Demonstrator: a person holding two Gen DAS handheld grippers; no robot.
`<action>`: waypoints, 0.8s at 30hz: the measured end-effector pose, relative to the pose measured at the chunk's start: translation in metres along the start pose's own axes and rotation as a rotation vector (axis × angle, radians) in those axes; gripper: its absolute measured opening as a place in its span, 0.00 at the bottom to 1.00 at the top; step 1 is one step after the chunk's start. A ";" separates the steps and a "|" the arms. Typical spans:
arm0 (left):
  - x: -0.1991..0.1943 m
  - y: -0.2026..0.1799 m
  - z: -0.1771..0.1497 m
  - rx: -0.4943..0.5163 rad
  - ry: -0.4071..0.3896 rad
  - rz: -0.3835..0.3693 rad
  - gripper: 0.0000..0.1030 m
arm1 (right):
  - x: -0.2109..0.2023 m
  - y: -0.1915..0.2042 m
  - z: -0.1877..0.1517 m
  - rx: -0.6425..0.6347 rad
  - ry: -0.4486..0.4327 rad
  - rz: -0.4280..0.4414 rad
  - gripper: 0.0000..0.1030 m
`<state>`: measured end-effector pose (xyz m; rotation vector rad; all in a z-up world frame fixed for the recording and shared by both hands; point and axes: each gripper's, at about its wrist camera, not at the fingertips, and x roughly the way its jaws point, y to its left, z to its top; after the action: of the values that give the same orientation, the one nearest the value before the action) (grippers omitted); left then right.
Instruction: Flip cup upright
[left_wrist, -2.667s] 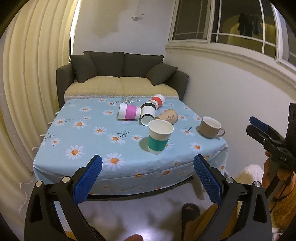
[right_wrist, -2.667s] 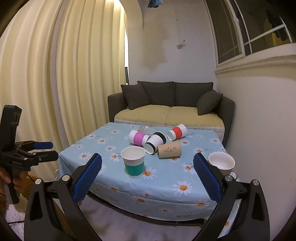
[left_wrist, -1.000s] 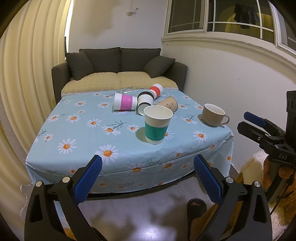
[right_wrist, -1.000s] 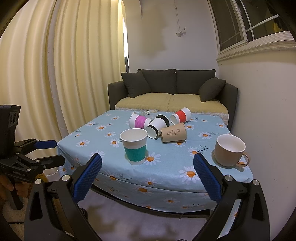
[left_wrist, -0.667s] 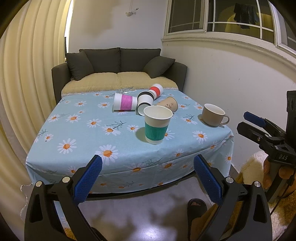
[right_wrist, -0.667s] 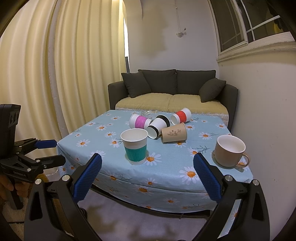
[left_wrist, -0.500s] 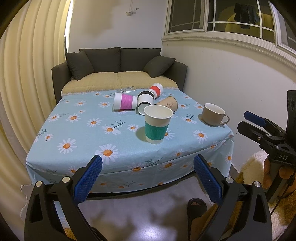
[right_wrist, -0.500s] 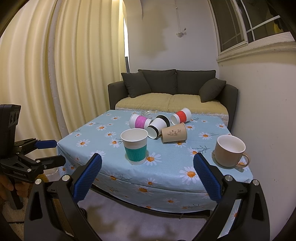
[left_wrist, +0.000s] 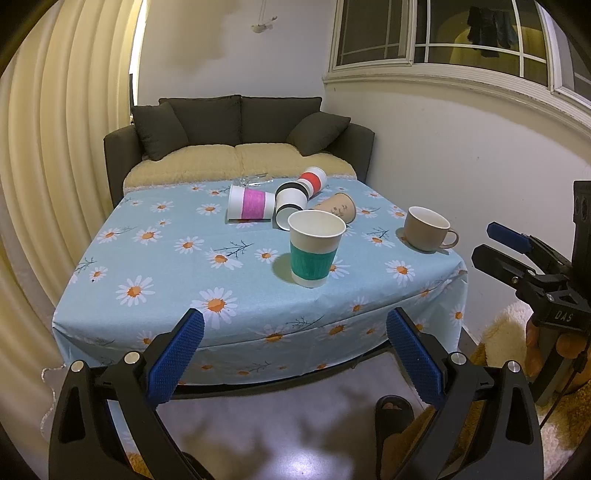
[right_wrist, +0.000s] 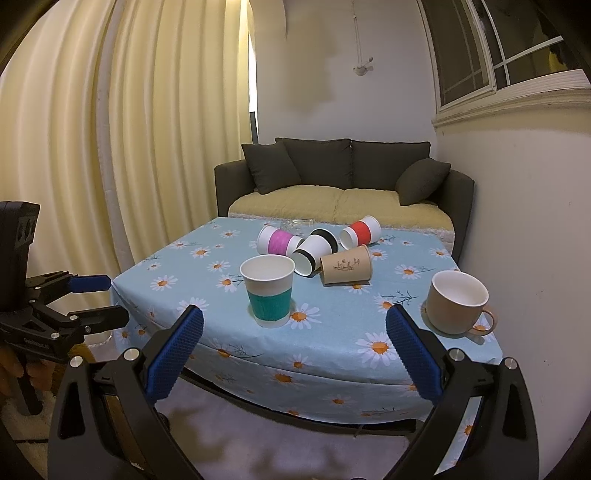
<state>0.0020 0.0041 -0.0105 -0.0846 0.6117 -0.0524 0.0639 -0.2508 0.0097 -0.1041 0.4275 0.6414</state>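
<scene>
A paper cup with a green band (left_wrist: 314, 247) (right_wrist: 269, 289) stands upright near the front of the daisy tablecloth (left_wrist: 166, 254) (right_wrist: 351, 317). Behind it several paper cups lie on their sides: pink band (left_wrist: 248, 203) (right_wrist: 277, 240), black band (left_wrist: 290, 201) (right_wrist: 314, 251), red band (left_wrist: 314, 181) (right_wrist: 360, 230), and plain brown (left_wrist: 338, 206) (right_wrist: 345, 265). My left gripper (left_wrist: 293, 360) is open and empty, in front of and below the table edge. My right gripper (right_wrist: 293, 358) is open and empty, also short of the table.
A beige mug (left_wrist: 426, 229) (right_wrist: 458, 301) stands upright at the table's right edge. A dark sofa (left_wrist: 236, 147) (right_wrist: 343, 184) is behind the table. Curtains (right_wrist: 147, 147) hang left, a wall (left_wrist: 461, 166) is right. A foot in a sandal (left_wrist: 393, 410) is on the floor.
Over the earlier frames both grippers came closer to the table and lower; in the last second nothing has visibly moved. Both stay open.
</scene>
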 end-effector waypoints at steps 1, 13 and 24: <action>0.000 0.000 0.000 0.000 0.000 0.000 0.94 | 0.000 0.000 0.000 -0.001 0.000 0.000 0.95; 0.000 0.000 0.000 0.000 -0.001 0.000 0.94 | 0.001 0.001 0.001 0.001 0.007 -0.005 0.95; 0.000 0.000 0.000 0.001 0.000 -0.001 0.94 | 0.002 0.001 0.001 0.003 0.009 -0.006 0.95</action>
<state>0.0016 0.0042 -0.0107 -0.0838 0.6113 -0.0533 0.0649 -0.2484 0.0095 -0.1055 0.4371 0.6343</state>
